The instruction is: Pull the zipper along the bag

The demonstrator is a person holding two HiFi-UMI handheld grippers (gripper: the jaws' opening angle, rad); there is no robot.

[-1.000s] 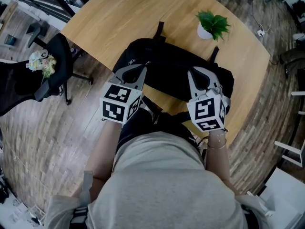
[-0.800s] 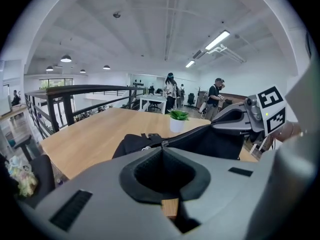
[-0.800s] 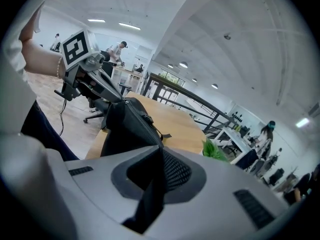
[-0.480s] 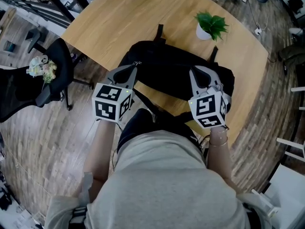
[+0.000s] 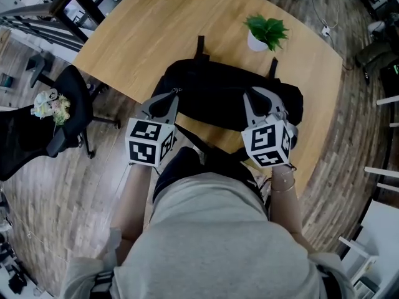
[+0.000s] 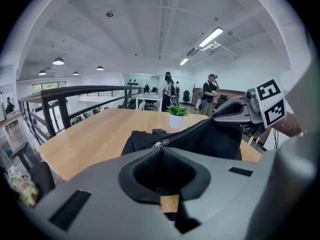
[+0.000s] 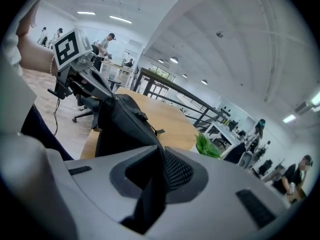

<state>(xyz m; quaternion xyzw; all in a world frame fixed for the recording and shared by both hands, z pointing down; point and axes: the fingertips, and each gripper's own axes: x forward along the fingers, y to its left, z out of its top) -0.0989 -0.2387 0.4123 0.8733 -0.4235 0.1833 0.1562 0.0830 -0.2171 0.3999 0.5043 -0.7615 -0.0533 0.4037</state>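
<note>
A black bag (image 5: 218, 92) lies across the near part of the wooden table (image 5: 156, 30). My left gripper (image 5: 169, 96) is at the bag's left end, shut on the metal zipper pull (image 6: 160, 145) at its tips. The zipper line runs from there along the bag's top toward my right gripper (image 6: 235, 109). My right gripper (image 5: 257, 93) is at the bag's right end with the bag's black fabric (image 7: 150, 194) pinched between its jaws. Those jaws have just been opening a little, and the fabric still fills the gap.
A small potted plant (image 5: 265, 33) stands on the table beyond the bag's right end. A black office chair (image 5: 59, 114) stands on the floor at the left. The table's near edge runs just under both grippers. People stand far off in the room.
My left gripper has slid left along the bag's top, toward its left end. The right gripper has stayed at the right end.
</note>
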